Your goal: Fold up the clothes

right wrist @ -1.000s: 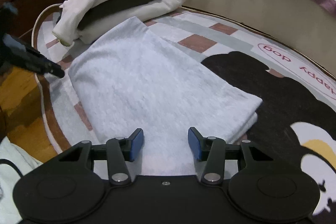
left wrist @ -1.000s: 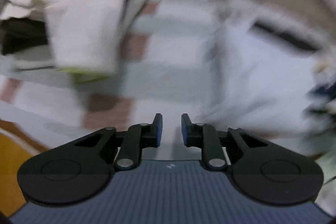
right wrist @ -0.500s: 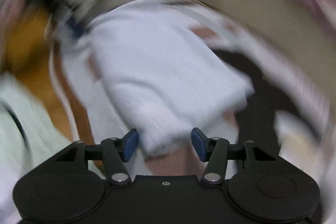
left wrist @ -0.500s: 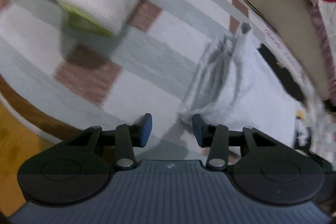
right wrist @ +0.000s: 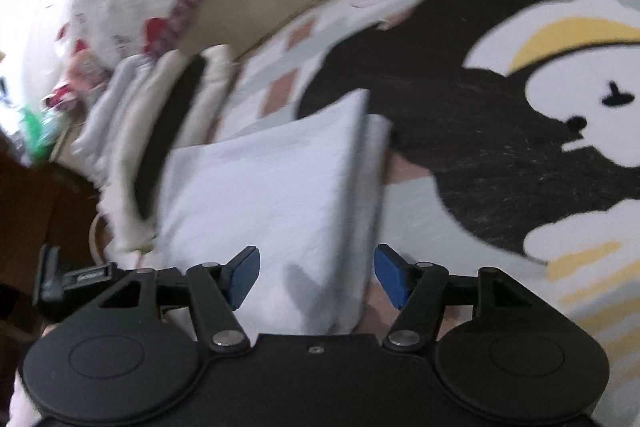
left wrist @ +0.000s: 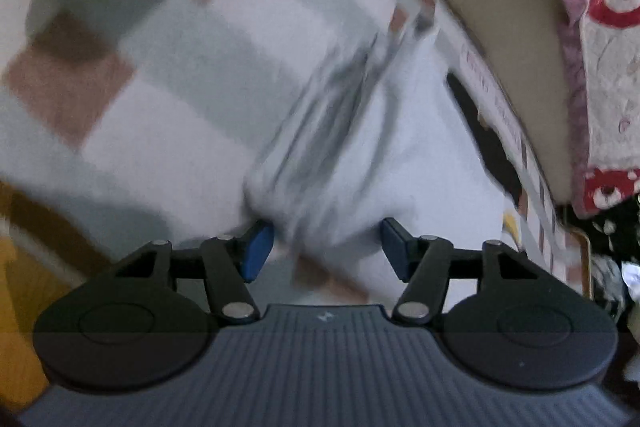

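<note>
Left gripper (left wrist: 326,247): jaws opening; blue pads apart, a corner of the folded white garment (left wrist: 360,155) between them, neither pad pressing on it (view blurred).
Right gripper (right wrist: 316,277): jaws opening; pads apart, straddling the near end of the folded white garment (right wrist: 272,195) without pressing on it.
Garment position: flat on the checked cartoon rug (right wrist: 460,131), layered edges visible.
Stack of folded clothes (right wrist: 160,131): just beside the garment, on the rug's far side.
Bedspread (left wrist: 608,27): red bear print, past the rug's edge.

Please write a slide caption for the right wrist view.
Right tongs, opening, straddle a folded pale-blue cloth on the bear-print rug.
</note>
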A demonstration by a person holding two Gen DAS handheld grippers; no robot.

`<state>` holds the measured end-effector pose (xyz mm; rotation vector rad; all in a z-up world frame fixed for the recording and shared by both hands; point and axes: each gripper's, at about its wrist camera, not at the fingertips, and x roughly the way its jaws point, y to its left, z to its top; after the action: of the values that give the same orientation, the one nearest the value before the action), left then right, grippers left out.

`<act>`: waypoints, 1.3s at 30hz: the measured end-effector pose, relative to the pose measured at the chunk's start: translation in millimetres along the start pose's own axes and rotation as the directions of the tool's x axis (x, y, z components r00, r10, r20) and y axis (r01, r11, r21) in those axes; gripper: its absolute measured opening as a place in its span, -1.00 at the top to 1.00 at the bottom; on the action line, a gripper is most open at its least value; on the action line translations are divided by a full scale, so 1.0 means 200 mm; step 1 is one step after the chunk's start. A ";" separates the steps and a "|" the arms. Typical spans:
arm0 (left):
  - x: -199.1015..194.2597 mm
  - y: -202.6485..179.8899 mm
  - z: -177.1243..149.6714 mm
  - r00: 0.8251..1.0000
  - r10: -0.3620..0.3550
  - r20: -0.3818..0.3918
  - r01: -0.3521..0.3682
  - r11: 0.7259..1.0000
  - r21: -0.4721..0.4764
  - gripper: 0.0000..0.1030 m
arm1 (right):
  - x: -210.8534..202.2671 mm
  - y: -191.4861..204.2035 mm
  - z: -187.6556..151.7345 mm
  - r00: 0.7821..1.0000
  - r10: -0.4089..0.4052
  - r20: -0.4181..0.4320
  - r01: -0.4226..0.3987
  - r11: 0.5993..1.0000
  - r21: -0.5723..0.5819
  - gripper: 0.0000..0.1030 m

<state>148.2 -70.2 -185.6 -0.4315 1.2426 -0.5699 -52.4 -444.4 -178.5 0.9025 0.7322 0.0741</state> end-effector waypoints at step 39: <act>0.23 -0.23 0.26 0.983 -0.130 0.127 0.075 0.925 0.372 0.42 | 0.28 0.08 0.26 1.000 0.011 -0.014 -0.013 0.991 -0.135 0.53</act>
<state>200.0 -134.9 -179.0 -0.2201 0.9463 -0.8271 25.4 -450.6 -177.5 0.7772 0.7253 0.1386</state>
